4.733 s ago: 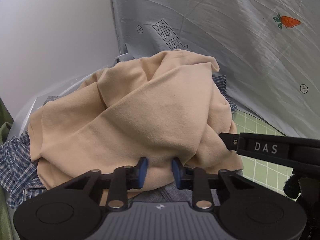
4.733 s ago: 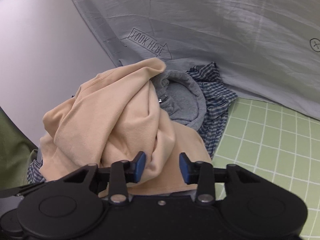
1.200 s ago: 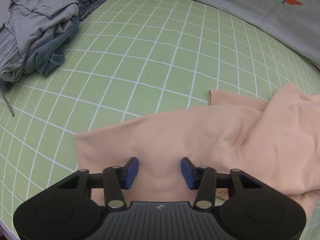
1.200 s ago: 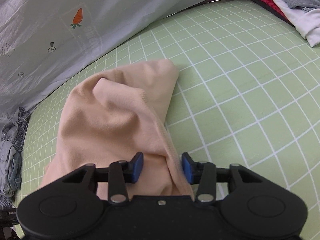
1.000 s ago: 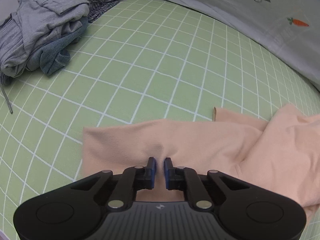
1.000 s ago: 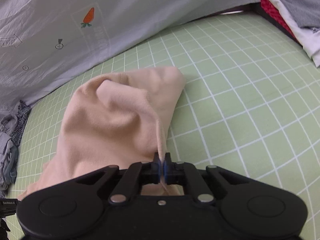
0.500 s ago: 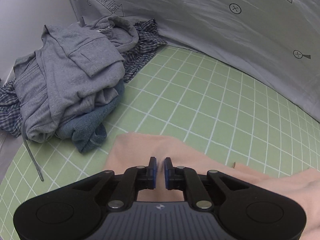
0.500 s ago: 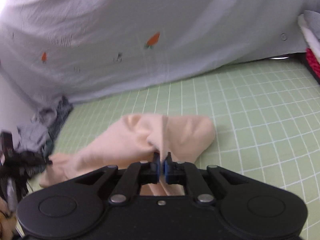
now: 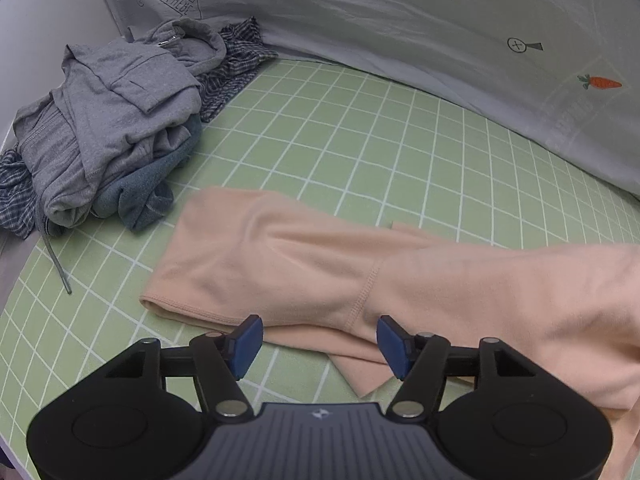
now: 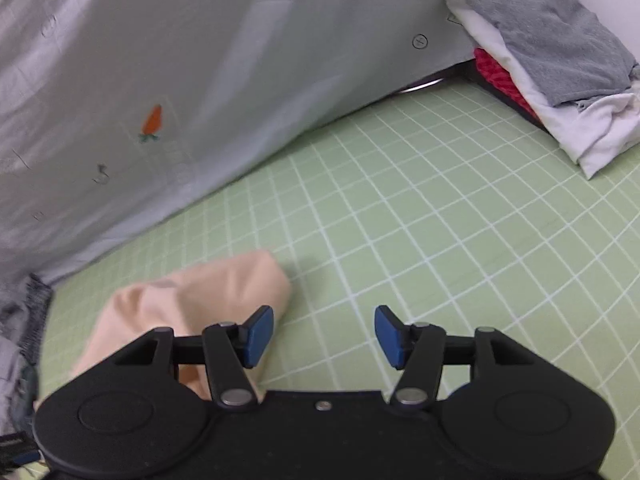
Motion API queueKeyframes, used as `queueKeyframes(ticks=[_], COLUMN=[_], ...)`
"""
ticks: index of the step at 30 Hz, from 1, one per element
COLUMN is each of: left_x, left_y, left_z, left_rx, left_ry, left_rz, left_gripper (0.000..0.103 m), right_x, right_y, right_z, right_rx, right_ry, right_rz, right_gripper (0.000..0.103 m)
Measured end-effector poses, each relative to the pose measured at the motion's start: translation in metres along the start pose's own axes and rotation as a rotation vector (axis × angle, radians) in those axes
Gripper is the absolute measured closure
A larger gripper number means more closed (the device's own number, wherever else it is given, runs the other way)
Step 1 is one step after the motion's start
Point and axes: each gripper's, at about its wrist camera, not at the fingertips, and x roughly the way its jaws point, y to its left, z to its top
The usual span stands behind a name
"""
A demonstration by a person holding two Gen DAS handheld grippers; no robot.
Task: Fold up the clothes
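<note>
Here, in my left wrist view, a heap of grey hooded sweatshirt and other crumpled clothes (image 9: 116, 120) fills the upper left of the frame, with a dark checked shirt (image 9: 236, 68) under its far edge. A grey printed sheet (image 9: 420, 20) hangs across the top, marked with a small orange carrot (image 9: 600, 82). In my right wrist view a stack of folded grey, white and red clothes (image 10: 552, 56) sits in the upper right corner. All of it rests on the green gridded desk (image 9: 360, 140).

The peach long-sleeved top (image 9: 360, 272) lies flat on the desk in the middle of the left view. Its long axis runs from centre left to the right edge, with a hemmed end at the left, just beside the grey heap but apart from it.

My left tongs (image 9: 320, 340) are released, spread wide at the top's near edge. My right tongs (image 10: 324, 336) are released too, over bare desk, with the top's rounded end just left of them.
</note>
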Motion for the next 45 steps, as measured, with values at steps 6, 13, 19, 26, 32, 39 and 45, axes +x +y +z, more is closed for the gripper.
queueKeyframes(ticks=[6, 13, 19, 26, 32, 39, 45], left_x=[0.008, 0.031, 0.042, 0.051, 0.054, 0.056, 0.056], left_y=[-0.02, -0.037, -0.041, -0.036, -0.034, -0.032, -0.032], left_z=[0.003, 0.006, 0.007, 0.009, 0.011, 0.01, 0.008], left_rx=[0.043, 0.067, 0.084, 0.061, 0.042, 0.037, 0.036], left_ry=[0.024, 0.084, 0.113, 0.122, 0.128, 0.128, 0.126], left_rz=[0.011, 0.033, 0.052, 0.043, 0.006, -0.002, 0.01], left_gripper=[0.03, 0.029, 0.024, 0.017, 0.016, 0.012, 0.011], right_x=[0.049, 0.079, 0.084, 0.067, 0.03, -0.011, 0.02], right_y=[0.015, 0.061, 0.077, 0.067, 0.067, 0.082, 0.063], right_z=[-0.004, -0.021, -0.033, -0.027, -0.005, 0.024, 0.019], right_rx=[-0.146, -0.325, -0.463, -0.483, -0.559, -0.645, -0.61], right_ry=[0.113, 0.179, 0.151, 0.089, -0.072, -0.39, -0.19], right_rz=[0.068, 0.136, 0.161, 0.141, 0.036, -0.147, -0.171], right_gripper=[0.047, 0.048, 0.073, 0.097, 0.098, 0.095, 0.056])
